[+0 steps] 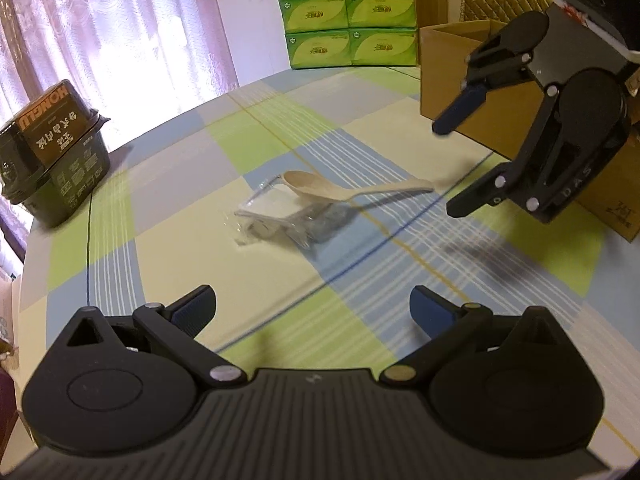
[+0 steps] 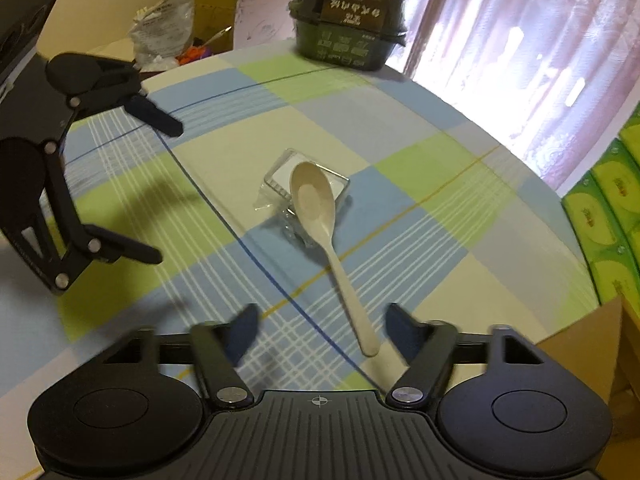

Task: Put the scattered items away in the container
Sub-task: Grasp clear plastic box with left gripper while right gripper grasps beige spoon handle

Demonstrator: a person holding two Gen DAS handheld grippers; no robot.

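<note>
From the left wrist camera, the left gripper [image 1: 314,308] hangs over a checked tablecloth [image 1: 168,240] with its blue-padded fingers spread wide and nothing between them. Ahead of it lies a cream plastic spoon [image 1: 340,190], its bowl resting on a small clear plastic packet [image 1: 280,216] and its handle pointing toward the right gripper [image 1: 444,168], which hovers above the cloth with jaws apart and empty. Behind that gripper stands an open cardboard box [image 1: 444,72]. A dark green instant-meal tub [image 1: 56,152] sits at the table's far left edge, and green tissue packs [image 1: 348,12] are stacked against the wall.

From the right wrist camera, the right gripper [image 2: 320,332] is open, and the spoon [image 2: 320,208] handle tip lies just inside its right finger, not gripped. The packet [image 2: 280,180] lies under the spoon's bowl. The left gripper [image 2: 164,192] hovers open at the left; the tub [image 2: 348,24] stands beyond.
</note>
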